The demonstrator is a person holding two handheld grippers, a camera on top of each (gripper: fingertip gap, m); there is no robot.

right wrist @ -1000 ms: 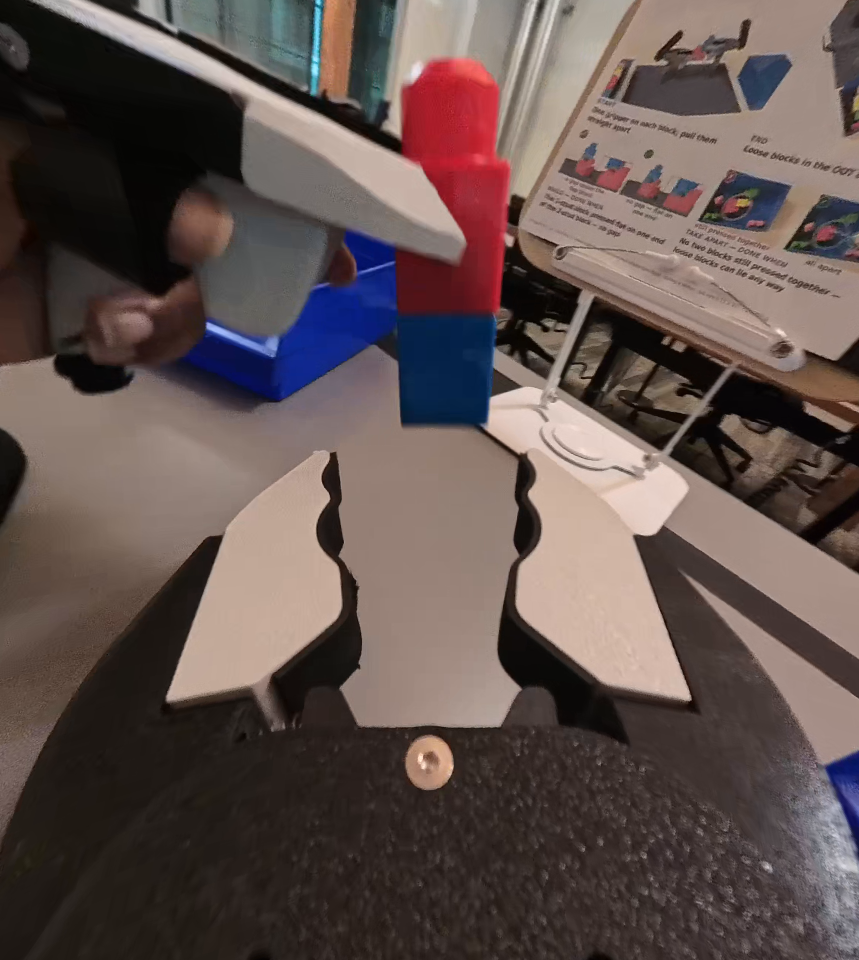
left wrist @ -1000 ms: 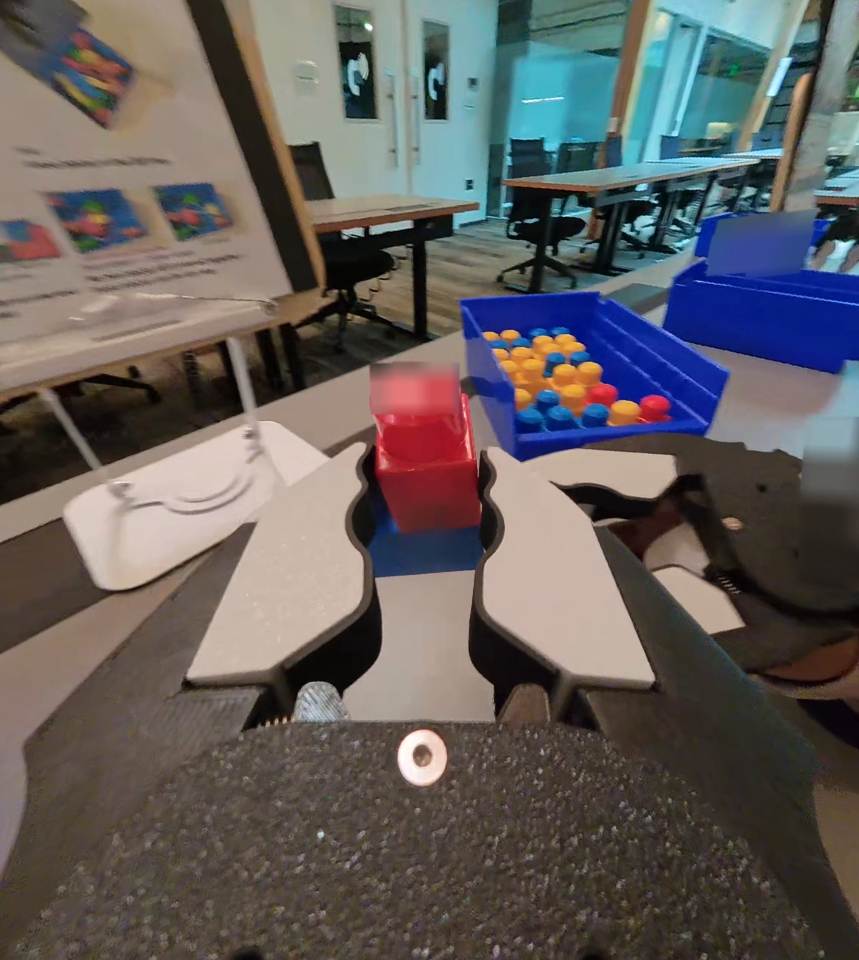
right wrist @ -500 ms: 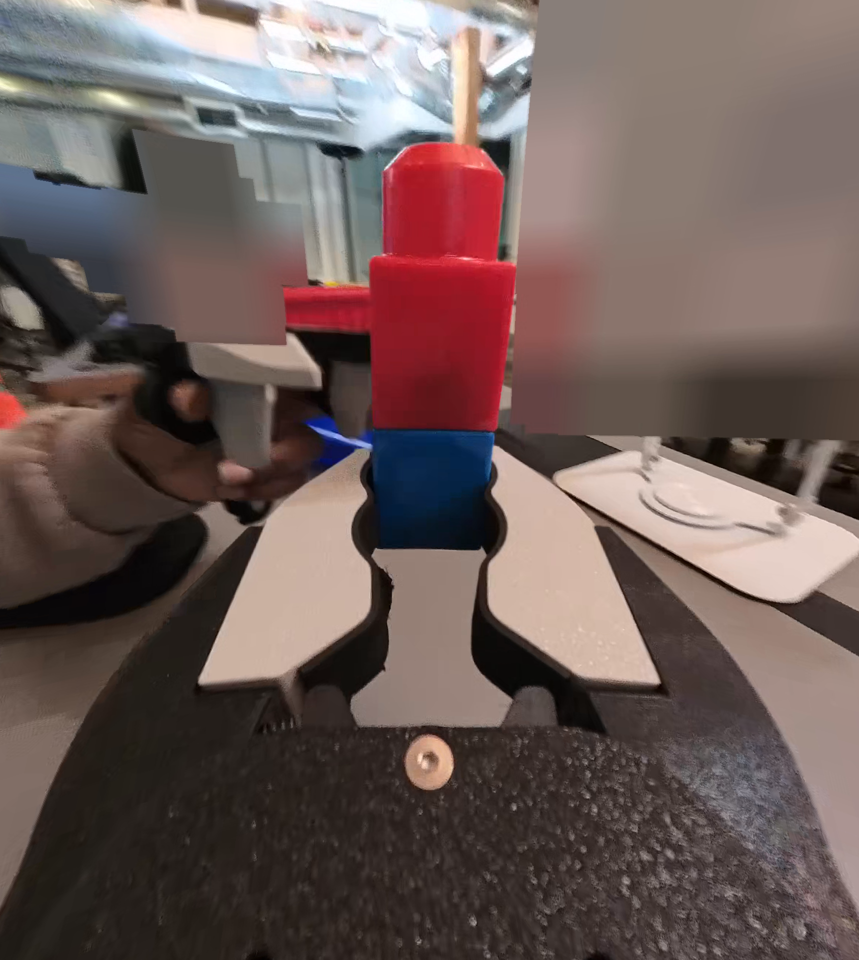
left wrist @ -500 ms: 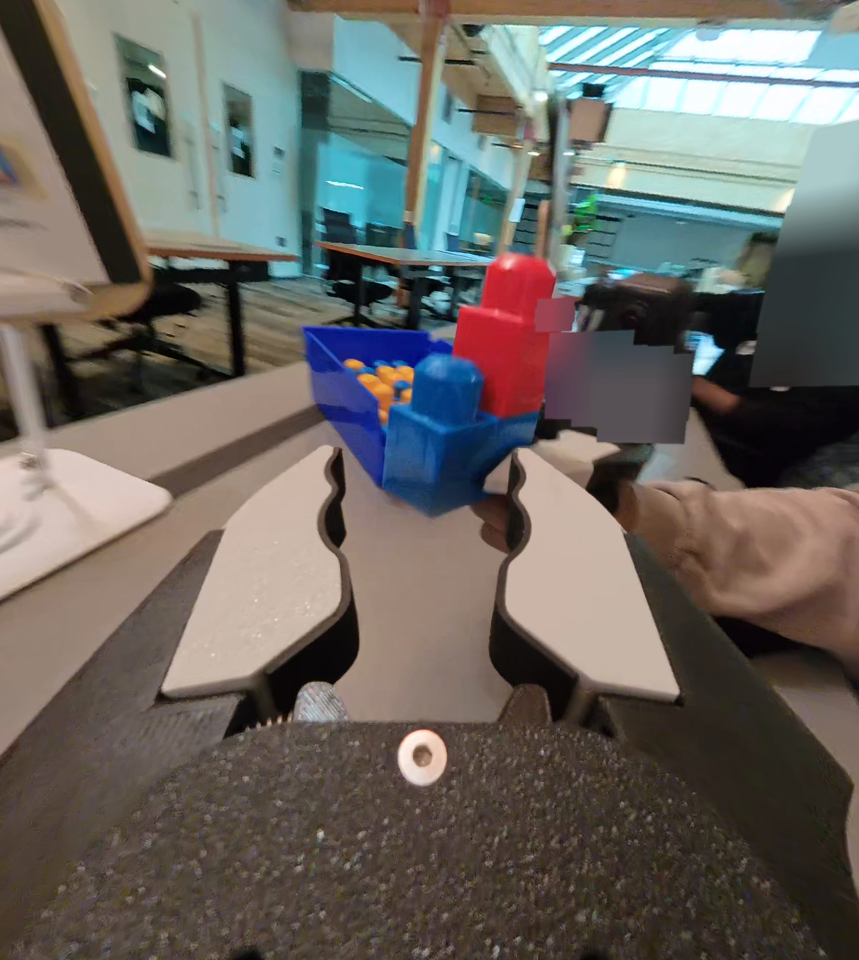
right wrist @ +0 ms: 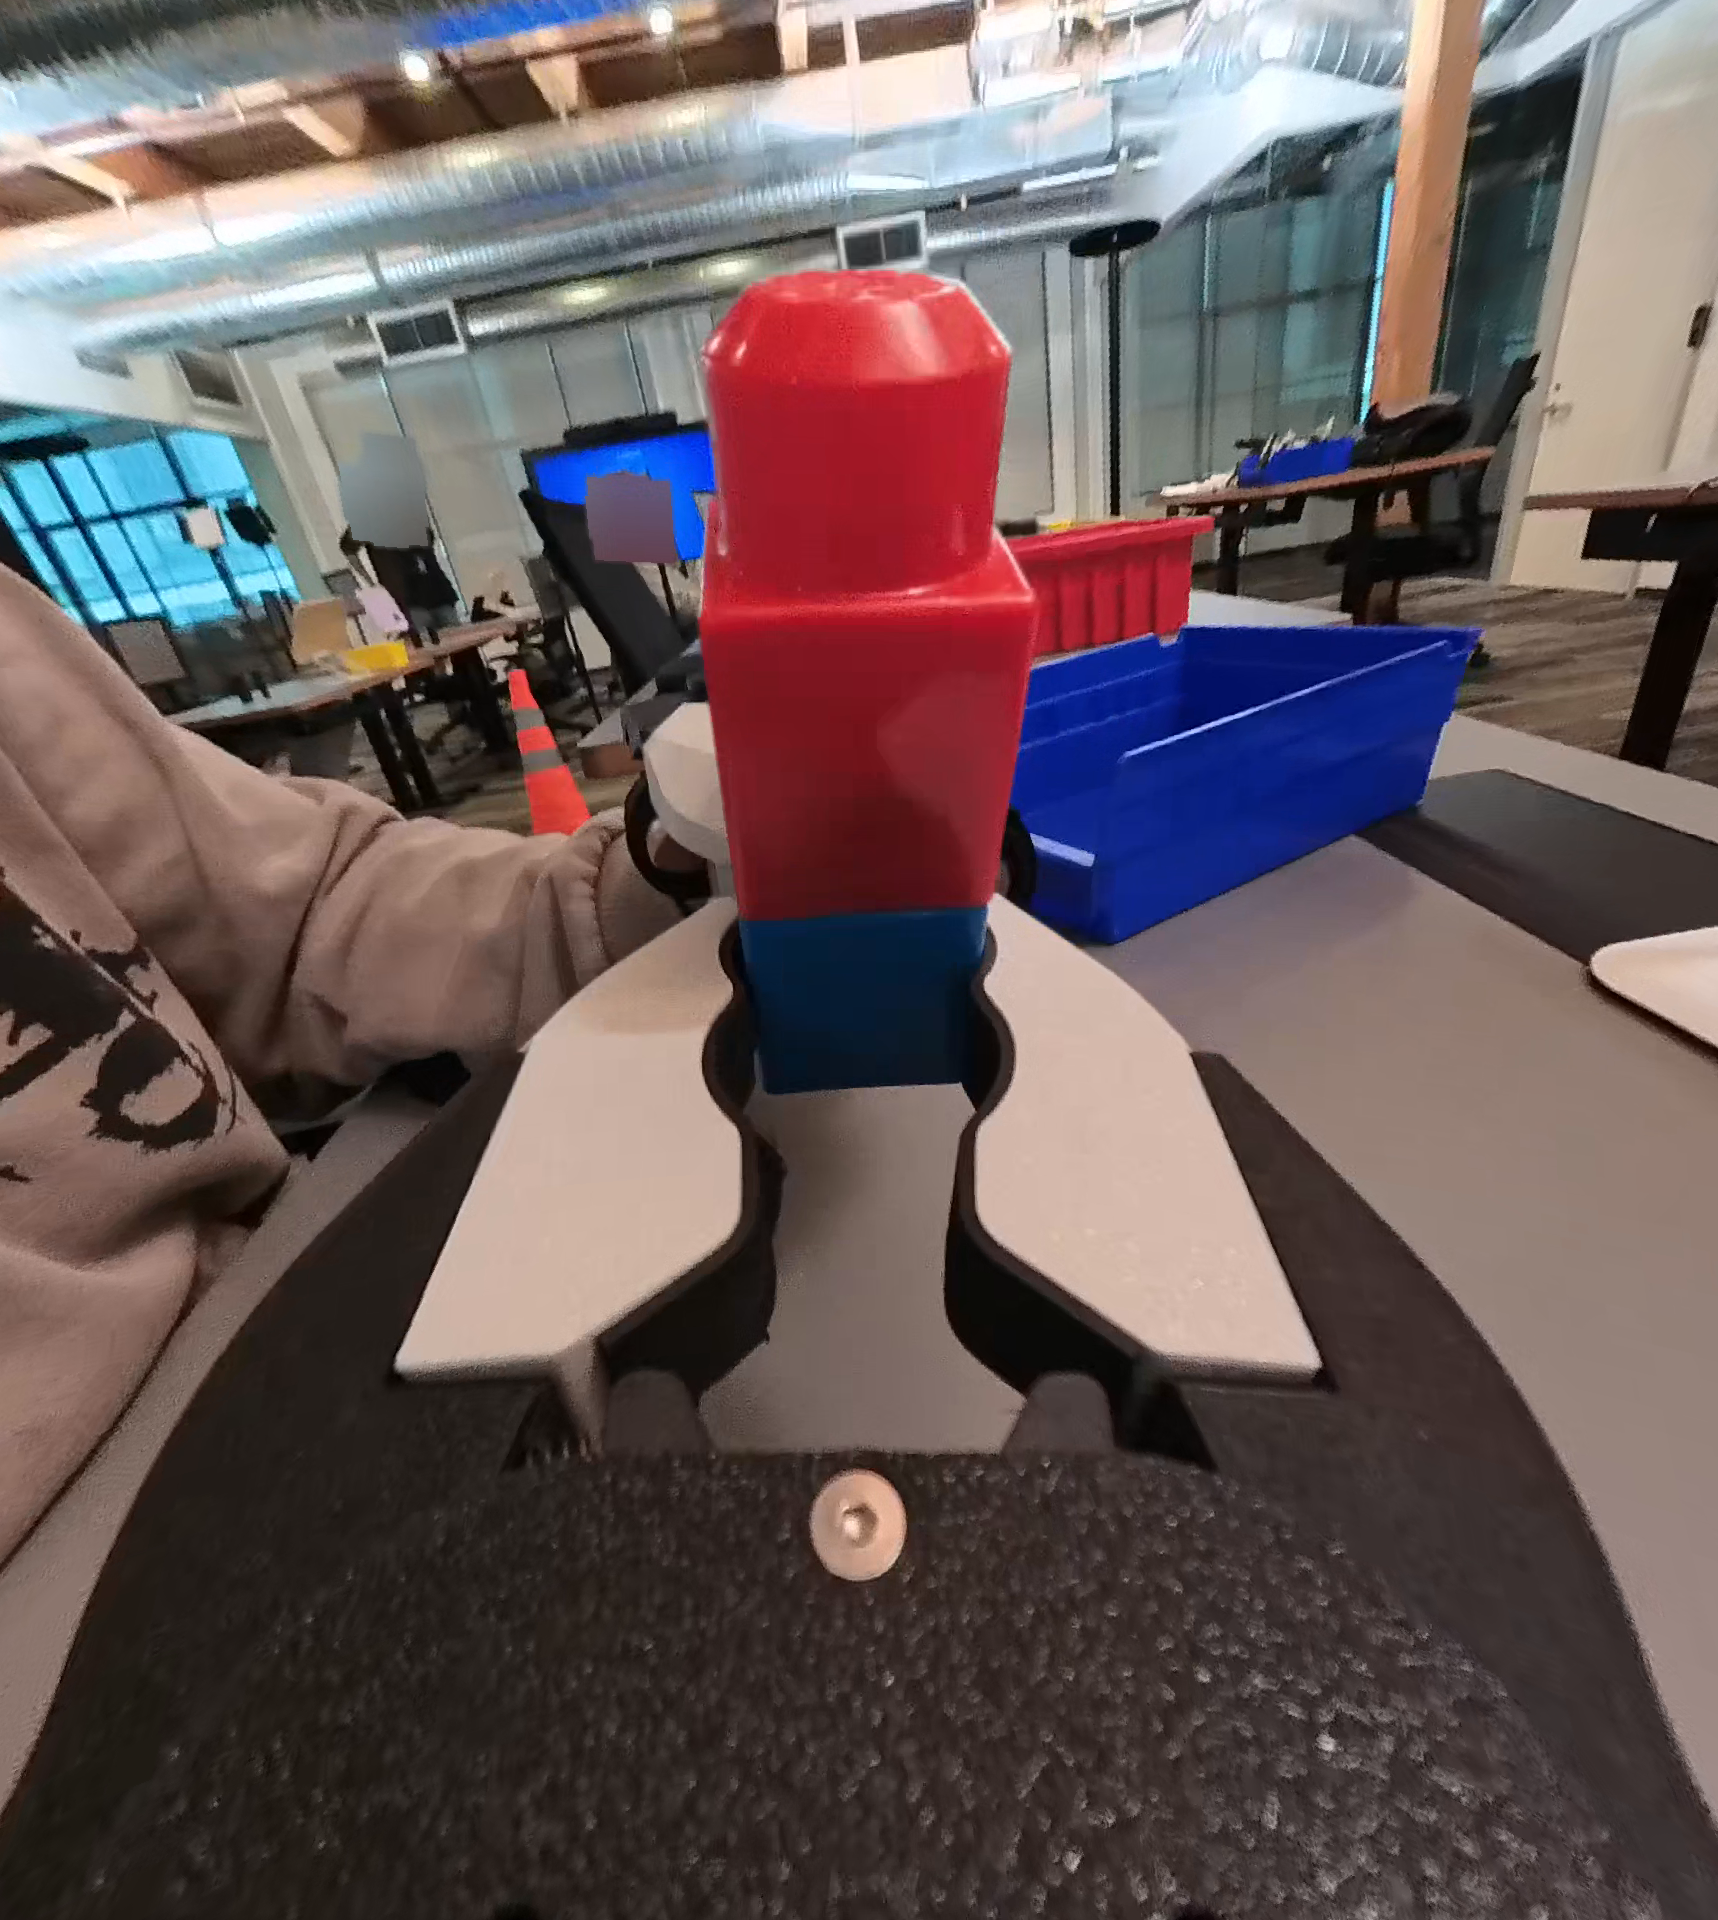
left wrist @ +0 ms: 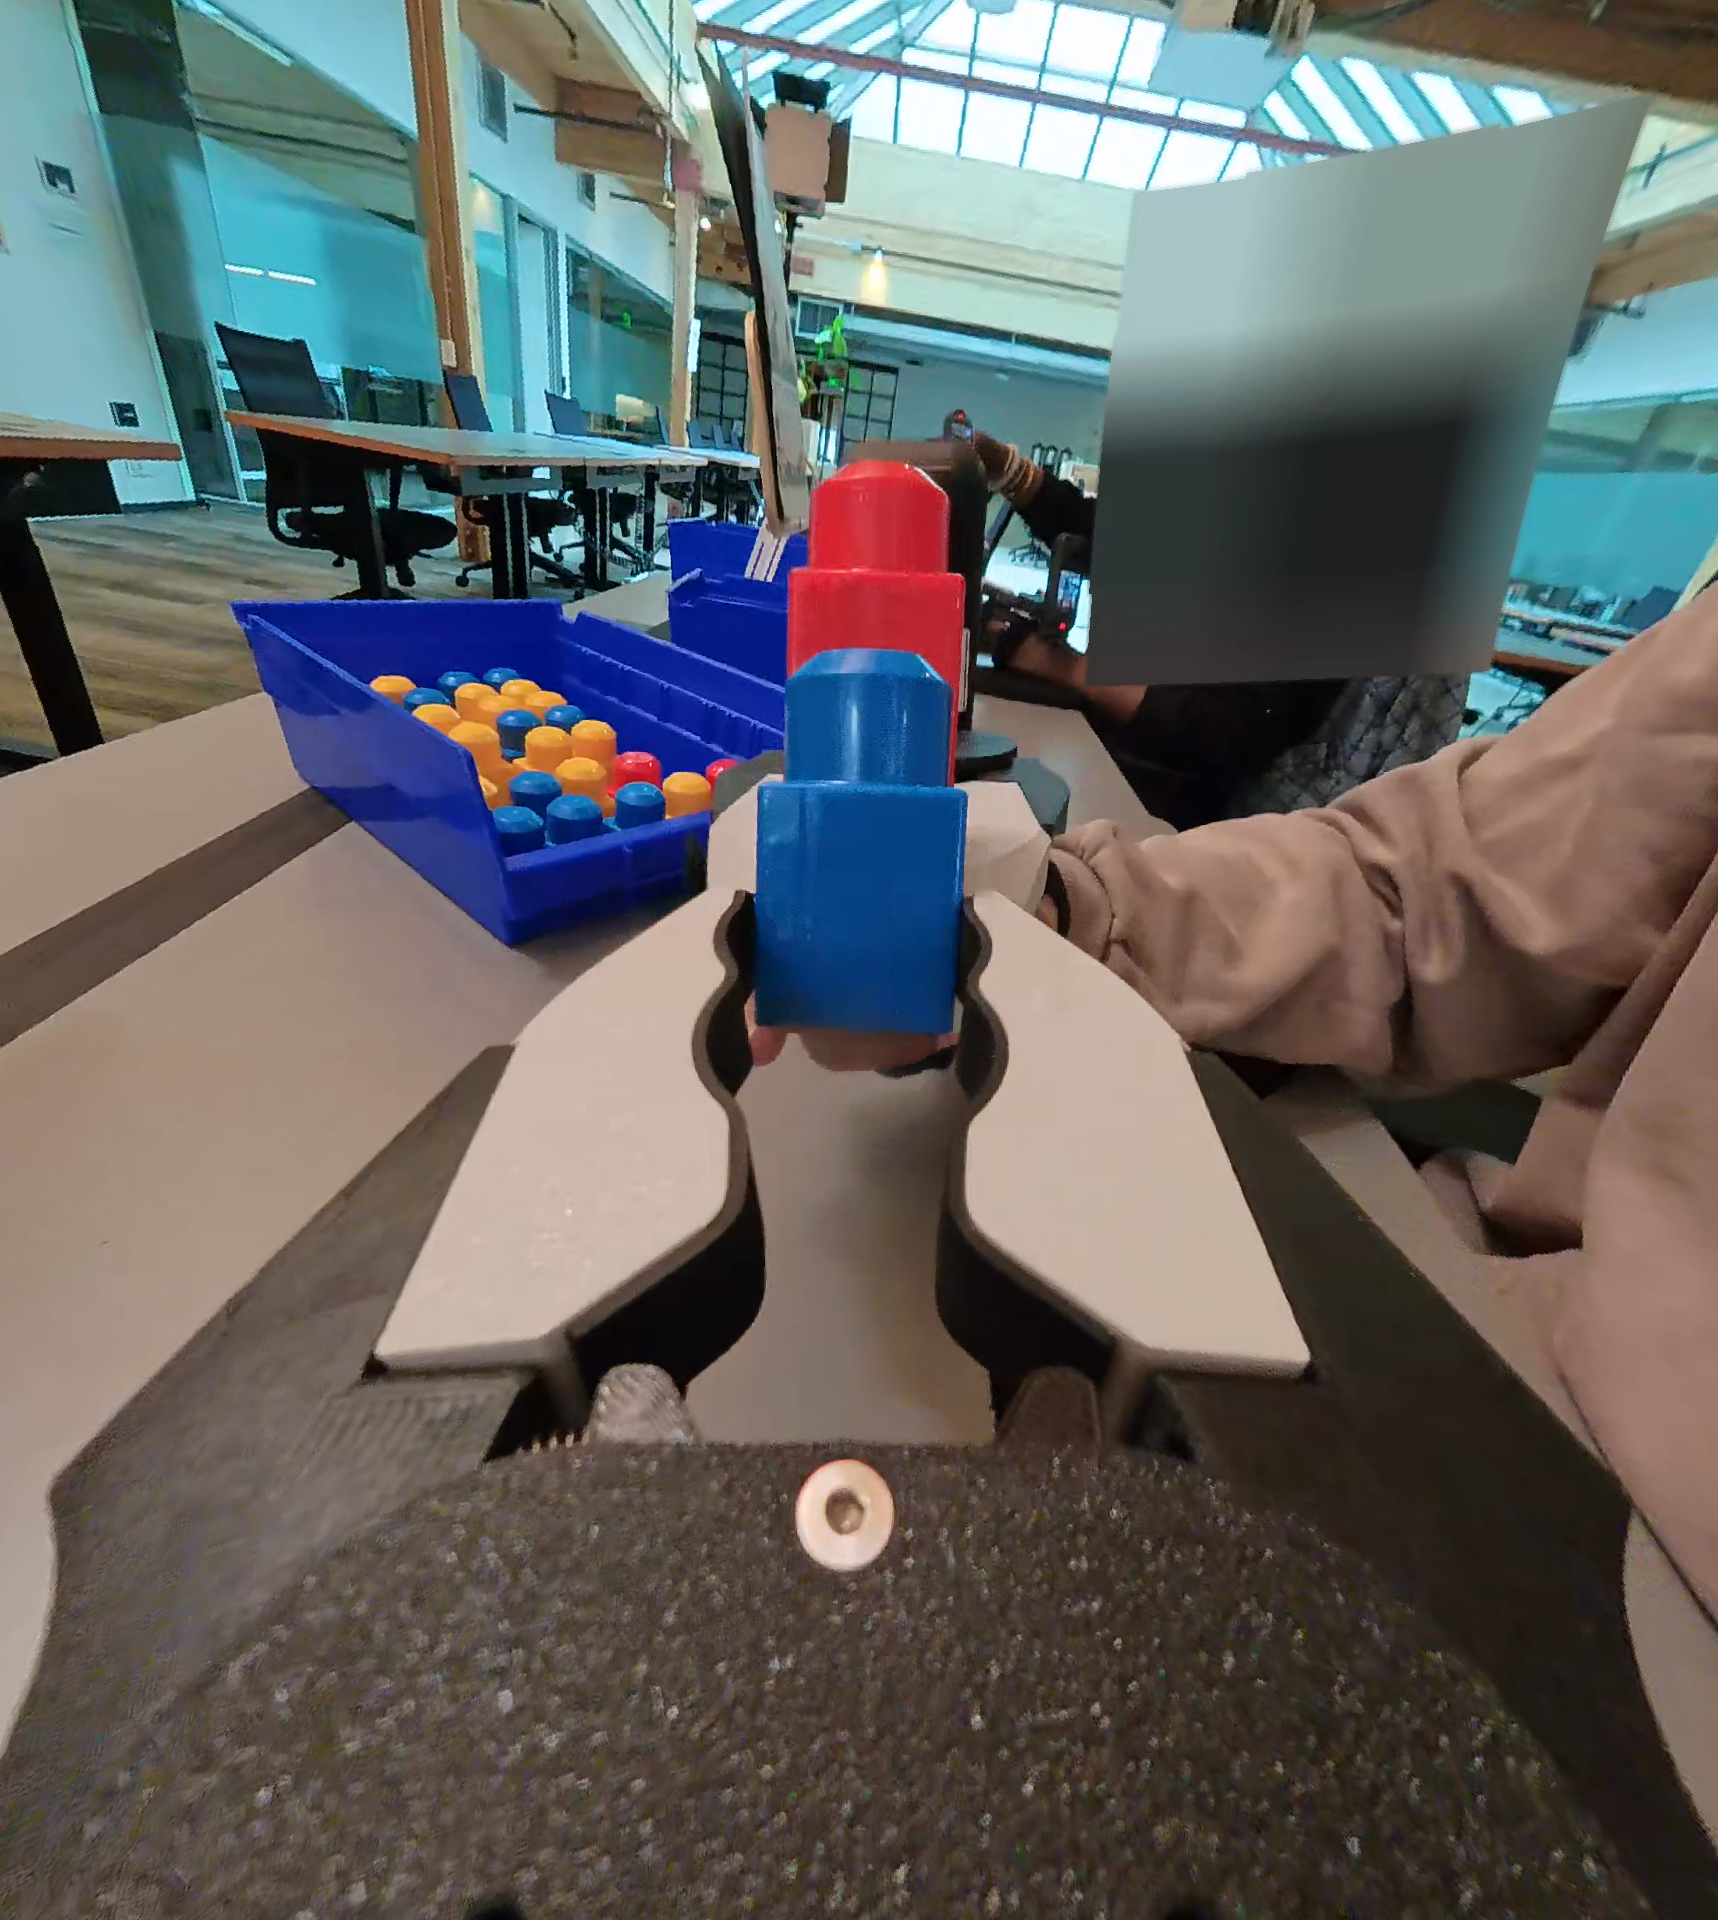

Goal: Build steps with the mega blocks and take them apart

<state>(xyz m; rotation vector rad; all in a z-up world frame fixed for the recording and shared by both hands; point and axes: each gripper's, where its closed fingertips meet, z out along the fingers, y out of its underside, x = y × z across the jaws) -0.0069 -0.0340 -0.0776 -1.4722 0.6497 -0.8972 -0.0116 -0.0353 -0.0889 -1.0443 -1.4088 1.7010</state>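
Between the two grippers, above the grey table (left wrist: 211,1039), is the small step piece: a blue block (left wrist: 860,914), long enough for two studs, with a red block (right wrist: 865,748) pressed on one half of it. The other blue stud stands free, so the shape is a two-level stair.

Both grippers hold the same blue block, one from each end. The left gripper (left wrist: 857,966) is closed on the end with the free stud, and its white fingers (left wrist: 616,1091) press both sides of the block. The right gripper (right wrist: 865,997) is clamped on the opposite end, just under the red block, with its fingers (right wrist: 1094,1091) tight against the blue sides. I think the piece is held this way so that it stays steady in the air. If the step in hand is to take it apart, one gripper would probably have to move up to the red block, because now nothing grasps it.

The grippers point toward each other, nearly level, and the block stands upright between them. A beige sleeve (left wrist: 1354,914) reaches in from the side in each wrist view, so the arms come together in front of the person's body.

Farther out, a blue bin (left wrist: 481,821) with orange, blue and red blocks stands on the table beyond the left gripper. Another blue bin (right wrist: 1250,769), which looks empty from this angle, stands behind the red block in the right wrist view, with a red bin (right wrist: 1115,582) farther back.
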